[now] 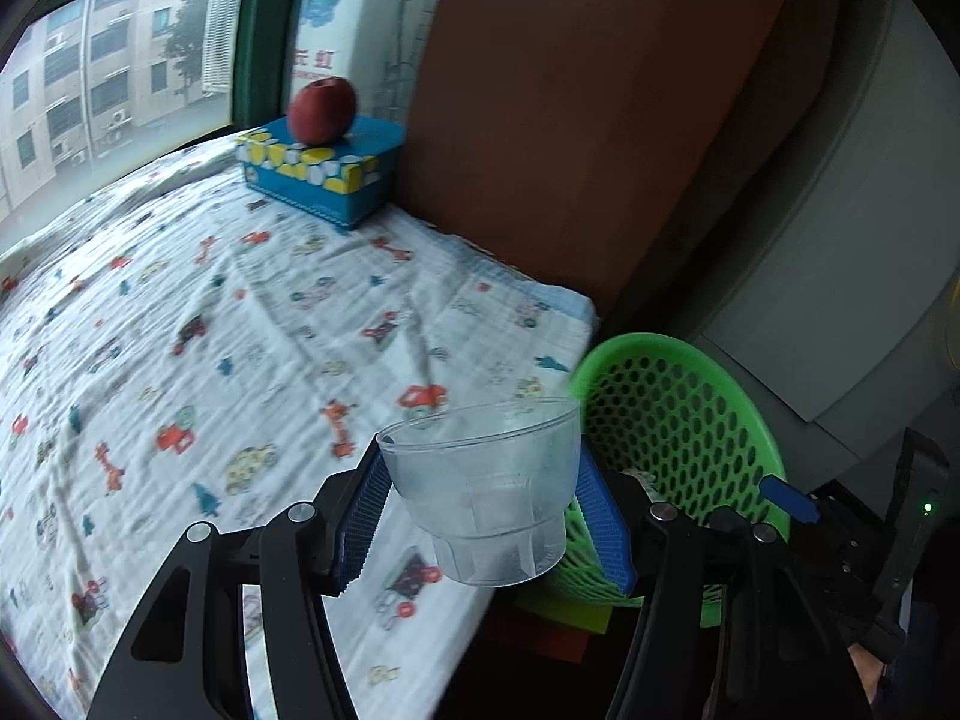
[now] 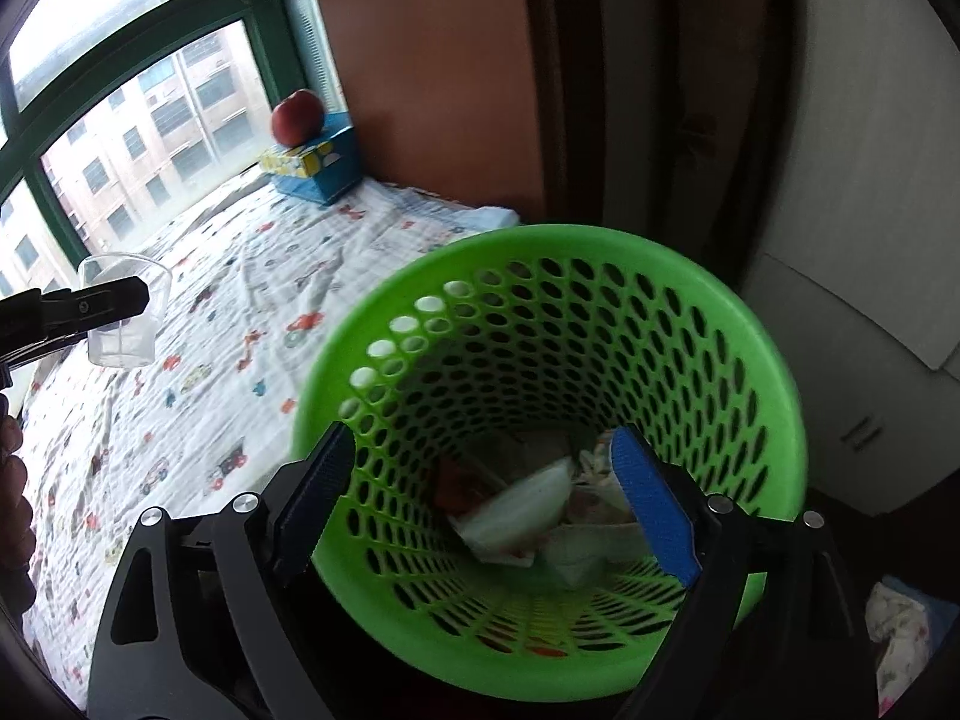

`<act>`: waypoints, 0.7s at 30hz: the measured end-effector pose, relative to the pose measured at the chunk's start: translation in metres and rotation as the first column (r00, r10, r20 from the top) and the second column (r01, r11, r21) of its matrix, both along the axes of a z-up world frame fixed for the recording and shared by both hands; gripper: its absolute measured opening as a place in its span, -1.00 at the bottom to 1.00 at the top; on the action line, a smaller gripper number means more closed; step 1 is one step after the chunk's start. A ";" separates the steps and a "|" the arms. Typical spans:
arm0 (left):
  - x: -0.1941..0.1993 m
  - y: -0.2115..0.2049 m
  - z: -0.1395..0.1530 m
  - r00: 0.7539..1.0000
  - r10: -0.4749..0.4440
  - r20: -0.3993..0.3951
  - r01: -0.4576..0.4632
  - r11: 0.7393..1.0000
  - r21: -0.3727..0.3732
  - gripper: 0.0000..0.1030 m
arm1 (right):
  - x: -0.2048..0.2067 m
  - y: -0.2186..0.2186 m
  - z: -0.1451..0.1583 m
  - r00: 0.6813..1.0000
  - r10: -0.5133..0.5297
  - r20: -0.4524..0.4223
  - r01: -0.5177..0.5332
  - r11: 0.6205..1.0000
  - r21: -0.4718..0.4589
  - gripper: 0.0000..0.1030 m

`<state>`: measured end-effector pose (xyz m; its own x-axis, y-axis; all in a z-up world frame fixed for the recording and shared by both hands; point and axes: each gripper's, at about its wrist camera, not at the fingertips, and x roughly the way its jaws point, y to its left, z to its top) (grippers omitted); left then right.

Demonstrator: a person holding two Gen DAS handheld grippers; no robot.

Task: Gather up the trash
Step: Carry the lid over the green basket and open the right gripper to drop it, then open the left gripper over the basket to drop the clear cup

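Note:
My left gripper (image 1: 483,507) is shut on a clear plastic cup (image 1: 486,480), held upright above the bed's right edge, just left of the green perforated waste basket (image 1: 690,414). In the right wrist view the cup (image 2: 129,312) and left gripper (image 2: 114,300) show at the far left over the bed. My right gripper (image 2: 480,498) is open and empty above the basket's mouth (image 2: 774,372), its fingers astride the near rim. White paper and wrapper trash (image 2: 522,510) lies in the basket's bottom.
A bed with a cartoon-print sheet (image 1: 240,330) fills the left. A red apple (image 1: 321,108) sits on a blue tissue box (image 1: 324,171) by the window. A brown panel (image 1: 570,120) and white cabinet (image 1: 840,240) stand behind the basket.

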<state>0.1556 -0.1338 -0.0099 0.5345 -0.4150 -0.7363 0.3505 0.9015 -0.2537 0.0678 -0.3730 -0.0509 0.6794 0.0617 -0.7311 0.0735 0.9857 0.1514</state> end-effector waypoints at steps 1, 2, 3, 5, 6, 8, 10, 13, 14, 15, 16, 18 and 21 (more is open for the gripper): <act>0.000 -0.004 0.000 1.000 -0.006 0.000 0.006 1.000 0.001 0.13 | -0.002 -0.003 0.000 1.000 -0.004 0.000 0.004 1.000 0.000 0.72; 0.000 -0.010 0.000 1.000 -0.017 -0.001 0.017 1.000 0.002 0.13 | -0.003 -0.005 0.001 1.000 -0.011 0.003 0.011 1.000 -0.002 0.72; 0.000 -0.016 0.000 1.000 -0.027 -0.003 0.027 1.000 0.003 0.13 | -0.006 -0.008 0.001 1.000 -0.016 0.004 0.016 1.000 0.003 0.72; 0.000 -0.028 -0.002 0.999 -0.048 -0.007 0.049 0.999 0.009 0.13 | -0.013 -0.013 0.002 1.000 -0.022 0.002 0.022 1.000 0.009 0.72; 0.000 -0.032 -0.002 0.998 -0.057 -0.010 0.057 0.998 0.010 0.13 | -0.014 -0.015 0.002 1.000 -0.025 0.003 0.025 1.000 0.006 0.72; 0.000 -0.043 -0.004 0.997 -0.078 -0.019 0.078 0.997 0.012 0.13 | -0.021 -0.017 0.004 1.000 -0.027 0.006 0.027 1.000 0.002 0.72; -0.001 -0.053 -0.006 0.995 -0.096 -0.024 0.097 0.995 0.015 0.13 | -0.028 -0.020 0.007 1.000 -0.027 0.011 0.027 1.000 -0.003 0.72; -0.001 -0.071 -0.009 0.992 -0.126 -0.030 0.127 0.992 0.024 0.13 | -0.038 -0.024 0.010 0.999 -0.031 0.021 0.031 0.999 -0.006 0.72; -0.002 -0.075 -0.010 0.990 -0.134 -0.032 0.135 0.990 0.029 0.13 | -0.041 -0.025 0.010 0.999 -0.033 0.025 0.034 0.999 -0.004 0.72; -0.002 -0.079 -0.011 0.990 -0.141 -0.034 0.142 0.989 0.032 0.13 | -0.045 -0.028 0.011 0.999 -0.038 0.029 0.038 0.999 0.000 0.72; -0.003 -0.085 -0.013 0.987 -0.157 -0.038 0.159 0.987 0.032 0.14 | -0.047 -0.029 0.011 0.999 -0.041 0.030 0.040 0.999 0.008 0.72; -0.003 -0.094 -0.016 0.984 -0.175 -0.042 0.176 0.984 0.040 0.15 | -0.052 -0.032 0.010 0.998 -0.046 0.032 0.045 0.999 0.023 0.72; -0.004 -0.107 -0.020 0.979 -0.198 -0.053 0.200 0.979 0.039 0.15 | -0.056 -0.033 0.007 0.998 -0.049 0.028 0.048 0.998 0.031 0.72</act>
